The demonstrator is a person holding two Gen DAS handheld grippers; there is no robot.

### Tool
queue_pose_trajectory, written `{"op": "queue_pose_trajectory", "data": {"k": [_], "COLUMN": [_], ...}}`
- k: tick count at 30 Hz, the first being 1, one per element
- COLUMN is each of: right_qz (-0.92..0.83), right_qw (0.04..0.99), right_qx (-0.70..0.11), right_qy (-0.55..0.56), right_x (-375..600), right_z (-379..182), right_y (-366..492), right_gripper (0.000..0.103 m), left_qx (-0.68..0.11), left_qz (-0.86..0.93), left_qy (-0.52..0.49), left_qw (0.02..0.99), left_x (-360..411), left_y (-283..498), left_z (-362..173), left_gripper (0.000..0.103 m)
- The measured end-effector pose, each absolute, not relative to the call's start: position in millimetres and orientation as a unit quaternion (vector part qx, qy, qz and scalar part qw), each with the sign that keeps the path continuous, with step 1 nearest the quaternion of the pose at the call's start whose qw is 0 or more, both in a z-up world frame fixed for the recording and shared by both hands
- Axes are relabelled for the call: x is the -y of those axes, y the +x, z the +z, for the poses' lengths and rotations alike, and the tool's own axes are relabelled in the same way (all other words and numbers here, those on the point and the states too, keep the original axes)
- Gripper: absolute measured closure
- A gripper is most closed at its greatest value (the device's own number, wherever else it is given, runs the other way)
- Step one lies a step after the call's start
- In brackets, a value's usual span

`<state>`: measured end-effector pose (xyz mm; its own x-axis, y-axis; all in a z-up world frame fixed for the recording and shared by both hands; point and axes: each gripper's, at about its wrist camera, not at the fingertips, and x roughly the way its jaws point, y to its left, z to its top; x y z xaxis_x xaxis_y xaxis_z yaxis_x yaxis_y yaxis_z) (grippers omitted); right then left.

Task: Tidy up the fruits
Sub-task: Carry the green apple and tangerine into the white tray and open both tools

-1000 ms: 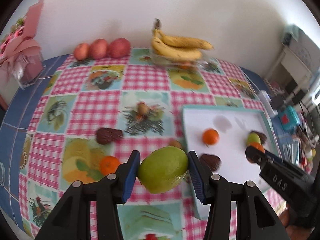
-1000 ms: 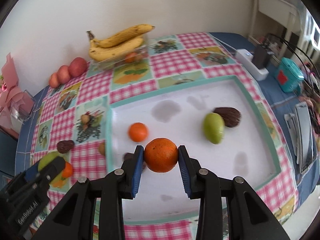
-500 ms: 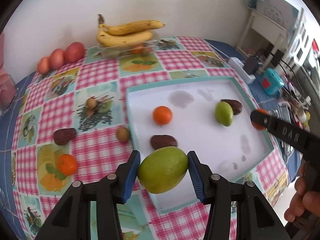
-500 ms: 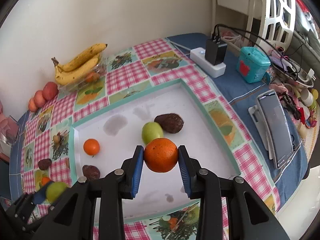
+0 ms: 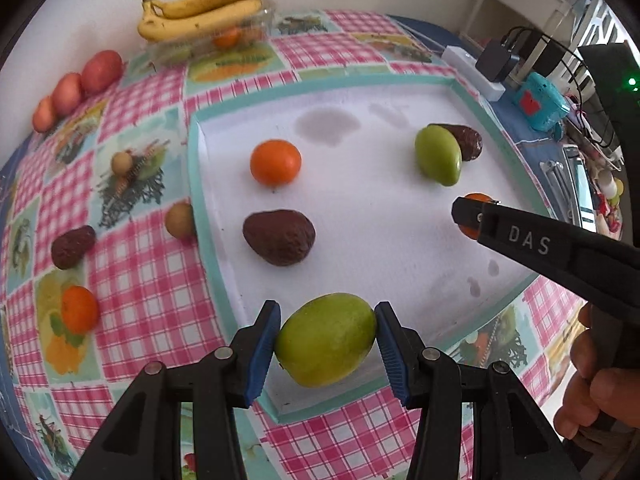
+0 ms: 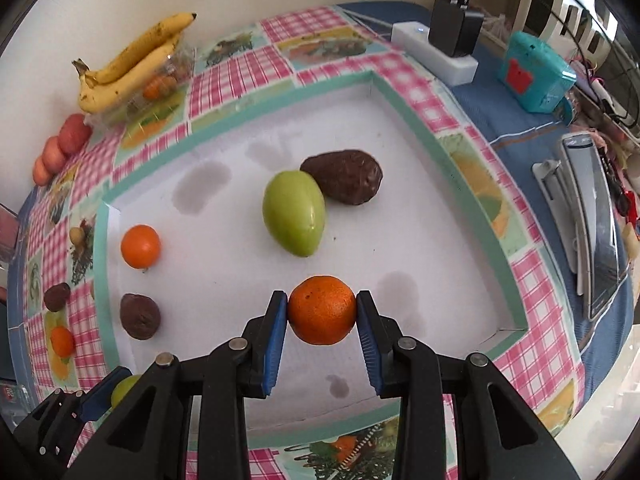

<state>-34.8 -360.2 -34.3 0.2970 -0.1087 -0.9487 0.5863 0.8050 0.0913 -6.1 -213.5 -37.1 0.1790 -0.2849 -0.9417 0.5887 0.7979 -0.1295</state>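
Tray [image 6: 404, 112]: four fruits | left gripper [image 5: 327, 336] clamps mango [image 5: 326, 340] | right gripper [image 6: 322, 312] clamps orange [image 6: 322, 310]

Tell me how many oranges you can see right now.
4, perhaps more. One orange is clamped in the right gripper, one lies on the white tray, one on the tablecloth left of it, one under the bananas.

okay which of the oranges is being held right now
The orange clamped in the right hand-held gripper above the white tray; the others lie loose.
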Motion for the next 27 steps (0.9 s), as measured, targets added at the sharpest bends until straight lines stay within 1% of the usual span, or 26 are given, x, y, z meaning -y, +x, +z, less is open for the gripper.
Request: {"op": "queue_pose_trajectory", "data": {"k": [13,24,26,27], "right_qz": [-0.224,-0.226,-0.225,-0.224], "right_qw": [0.768,0.766,0.764,0.764], "right_qx": [-0.561,-0.566,-0.570,-0.570], "right_qy": [0.213,0.203,0.202,0.203], "right_x": [360,360,360,360], "right_z": [-38,-42,-45,-45], "right_y": [-34,-30,-30,-30], "right_gripper": [0.066,0.066,0.062,0.054], "left_qx": [-0.589,-0.592,-0.591,-0.590], "left_qz": [-0.273,-0.269,-0.268,-0.271], "left_qy": [0.145,0.146,0.146,0.143], "left_qw": [0.747,0.745,0.746,0.747], "left_x": [221,220,220,219], "left_y": [-3,-1,1,1], "left_z": [-55,-60,-59,-57], "left_gripper": [0.052,0.050,0.049,0.044]}}
